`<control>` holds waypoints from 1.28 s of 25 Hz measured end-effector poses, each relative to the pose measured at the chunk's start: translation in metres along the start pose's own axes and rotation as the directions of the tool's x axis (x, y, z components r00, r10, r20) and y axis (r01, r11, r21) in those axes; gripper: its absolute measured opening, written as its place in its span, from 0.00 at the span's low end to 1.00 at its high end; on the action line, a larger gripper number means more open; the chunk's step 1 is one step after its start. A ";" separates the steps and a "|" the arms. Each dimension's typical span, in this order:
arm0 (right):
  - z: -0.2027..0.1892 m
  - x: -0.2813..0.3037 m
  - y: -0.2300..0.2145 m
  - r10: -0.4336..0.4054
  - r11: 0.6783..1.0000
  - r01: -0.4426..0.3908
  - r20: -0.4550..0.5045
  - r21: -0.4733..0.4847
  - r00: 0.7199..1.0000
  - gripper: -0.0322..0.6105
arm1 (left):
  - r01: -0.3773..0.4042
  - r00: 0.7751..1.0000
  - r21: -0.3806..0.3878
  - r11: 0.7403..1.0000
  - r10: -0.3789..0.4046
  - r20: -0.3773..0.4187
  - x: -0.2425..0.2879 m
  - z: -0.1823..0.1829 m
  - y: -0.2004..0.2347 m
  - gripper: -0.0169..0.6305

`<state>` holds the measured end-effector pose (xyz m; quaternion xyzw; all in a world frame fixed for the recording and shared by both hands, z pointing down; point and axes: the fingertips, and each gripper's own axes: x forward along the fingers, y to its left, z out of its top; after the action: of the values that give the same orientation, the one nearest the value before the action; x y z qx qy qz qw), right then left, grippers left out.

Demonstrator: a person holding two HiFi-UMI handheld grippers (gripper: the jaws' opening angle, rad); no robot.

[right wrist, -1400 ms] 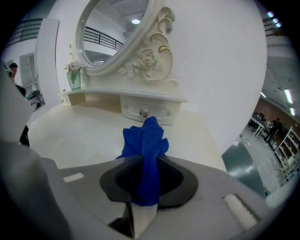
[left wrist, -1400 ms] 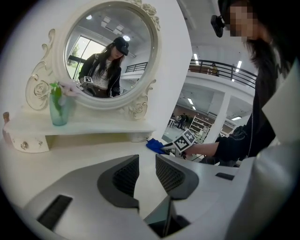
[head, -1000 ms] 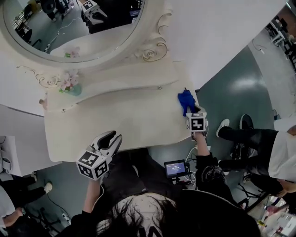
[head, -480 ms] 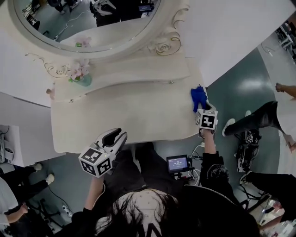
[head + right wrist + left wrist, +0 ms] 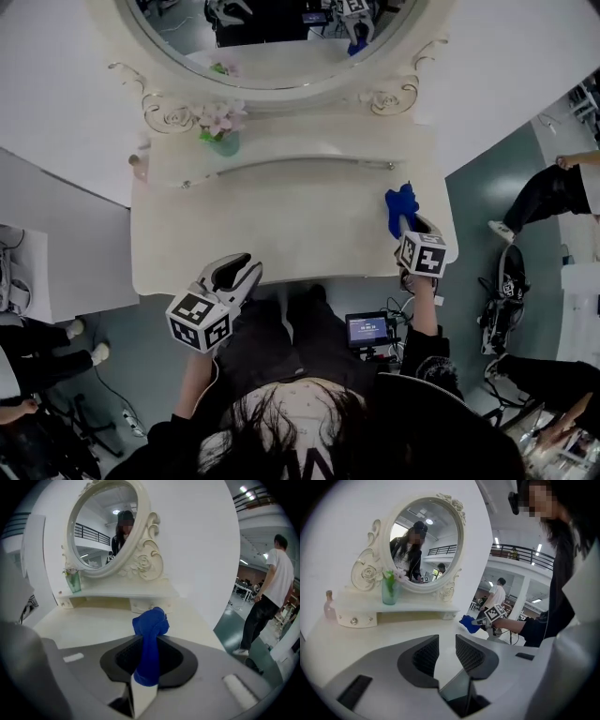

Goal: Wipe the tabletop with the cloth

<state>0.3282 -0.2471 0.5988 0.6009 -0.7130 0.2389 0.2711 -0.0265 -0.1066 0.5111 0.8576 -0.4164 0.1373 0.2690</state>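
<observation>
Bunching blue cloth pinched between right tool jaws.

White wall, teal floor — perhaps glossy — ornate oval mirror.

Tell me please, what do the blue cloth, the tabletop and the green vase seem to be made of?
The blue cloth: soft fabric, perhaps microfibre, matte; it bunches in limp folds. The tabletop: probably painted wood or board, cream, smooth satin; no grain shows. The green vase: likely glass; it looks translucent.
</observation>
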 end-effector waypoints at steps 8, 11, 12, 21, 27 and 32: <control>0.020 -0.015 0.175 0.149 0.989 -0.148 0.021 -0.023 0.989 0.19 | -0.036 0.999 -0.022 0.999 0.037 0.039 -0.088 -0.021 0.078 0.20; 0.026 -0.018 0.240 0.219 0.974 -0.217 0.018 -0.064 0.976 0.19 | -0.070 0.995 -0.041 0.997 0.072 0.065 -0.117 -0.027 0.105 0.20; 0.027 -0.019 0.260 0.238 0.969 -0.236 0.018 -0.073 0.971 0.19 | -0.078 0.994 -0.045 0.996 0.081 0.075 -0.126 -0.029 0.113 0.20; 0.021 -0.015 0.480 0.472 0.852 -0.468 -0.041 -0.233 0.881 0.19 | -0.167 0.975 -0.118 0.979 0.182 0.126 -0.201 -0.055 0.167 0.20; -0.011 -0.016 0.612 0.603 0.720 -0.615 -0.148 -0.322 0.784 0.19 | -0.247 0.953 -0.184 0.951 0.273 0.131 -0.245 -0.079 0.185 0.20; -0.040 -0.023 0.685 0.656 0.627 -0.682 -0.217 -0.377 0.723 0.19 | -0.304 0.933 -0.222 0.927 0.336 0.128 -0.276 -0.094 0.192 0.20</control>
<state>-0.3404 -0.0912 0.6028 0.2101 -0.9105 0.1761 0.3097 -0.3491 0.0271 0.5280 0.7550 -0.5833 0.0662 0.2920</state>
